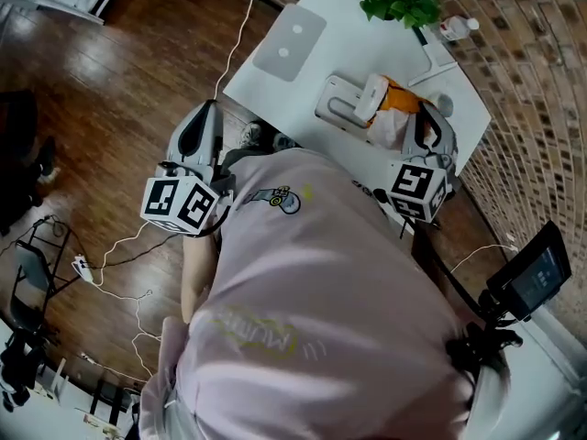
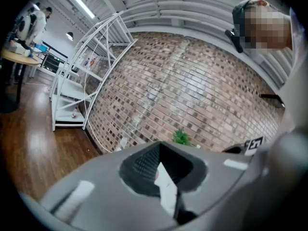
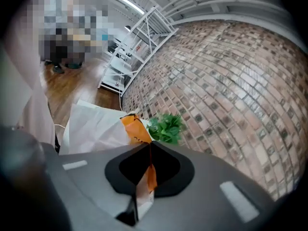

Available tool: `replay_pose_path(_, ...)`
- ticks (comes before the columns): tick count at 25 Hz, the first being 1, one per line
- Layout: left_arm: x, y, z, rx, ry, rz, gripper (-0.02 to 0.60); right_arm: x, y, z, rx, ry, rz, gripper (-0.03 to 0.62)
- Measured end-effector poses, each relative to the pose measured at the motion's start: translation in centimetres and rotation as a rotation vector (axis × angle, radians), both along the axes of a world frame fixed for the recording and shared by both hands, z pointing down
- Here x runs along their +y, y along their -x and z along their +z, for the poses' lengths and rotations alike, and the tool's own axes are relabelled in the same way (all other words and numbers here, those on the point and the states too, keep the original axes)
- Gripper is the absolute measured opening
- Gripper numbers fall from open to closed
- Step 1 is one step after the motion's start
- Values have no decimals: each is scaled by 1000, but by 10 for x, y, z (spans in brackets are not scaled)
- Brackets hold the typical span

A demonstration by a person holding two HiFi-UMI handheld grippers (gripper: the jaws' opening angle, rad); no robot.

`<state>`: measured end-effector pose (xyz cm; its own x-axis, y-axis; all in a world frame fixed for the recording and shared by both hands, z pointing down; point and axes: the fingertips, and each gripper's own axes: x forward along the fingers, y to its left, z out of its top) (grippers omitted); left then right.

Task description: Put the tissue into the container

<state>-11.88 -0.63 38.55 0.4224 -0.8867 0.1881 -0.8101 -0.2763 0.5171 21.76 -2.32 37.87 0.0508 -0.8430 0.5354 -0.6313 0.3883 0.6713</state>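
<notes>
Although the tissue pack is seen right by the white container on the table in the head view, it is not shown sitting inside it. The pack is white with an orange part. It is held at the container's right end by the right gripper. Whether the pack touches the container cannot be told from up there. The left gripper is held off to the side, well apart from the pack, over the wood floor.

In the left gripper view, the jaws of the left gripper are seen pressed together. A thin white strip is seen in the seam between them, but what it is cannot be told. Only a brick wall and a small green plant are seen past them.

In the right gripper view, the jaws of the right gripper are shut tight on the orange edge of the tissue pack. The white rest of the pack sticks out past them, beside the plant.

The picking up is judged to be done. The pack is yet to be put down into the container and let go.
</notes>
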Motion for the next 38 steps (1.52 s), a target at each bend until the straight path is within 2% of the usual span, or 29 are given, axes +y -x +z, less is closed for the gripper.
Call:
replay_pose_path(3, 0, 7, 3, 1, -1, -16, 5, -9, 2, 78, -40, 118, 54, 2)
replay_pose_path(6, 1, 15, 8, -2, 9, -40, 5, -9, 12, 134, -48, 198, 48, 2)
replay_pose_path(11, 1, 25, 19, 7, 4, -77, 5, -4, 26, 182, 9, 262, -27, 2)
replay_pose_path(17, -4, 32, 25, 19, 32, -94, 5, -2, 23, 215, 95, 336, -22, 9)
replay_pose_path(19, -6, 32, 24, 27, 28, -95, 5, -3, 19, 213, 84, 350, -8, 108)
replay_pose_path(22, -9, 32, 17, 54, 15, -92, 5, 2, 13, 188, -4, 387, -3, 239)
replay_pose_path(24, -11, 33, 18, 45, 17, -90, 5, 8, 7, 165, -96, 408, 7, 264)
replay_pose_path(26, -13, 35, 22, 41, 18, -89, 5, 10, -4, 139, -185, 377, 34, 270)
replay_pose_path(29, -18, 35, 24, 43, 33, -80, 5, 3, -31, 103, -264, 268, 110, 268)
replay_pose_path(31, -22, 32, 26, 37, 40, -63, 5, -2, -53, 88, -302, 207, 172, 233)
replay_pose_path(34, -28, 26, 29, 33, 39, -41, 5, -3, -80, 86, -324, 178, 248, 224)
replay_pose_path(38, -35, 23, 30, 35, 20, -33, 5, 4, -97, 91, -307, 185, 303, 224)
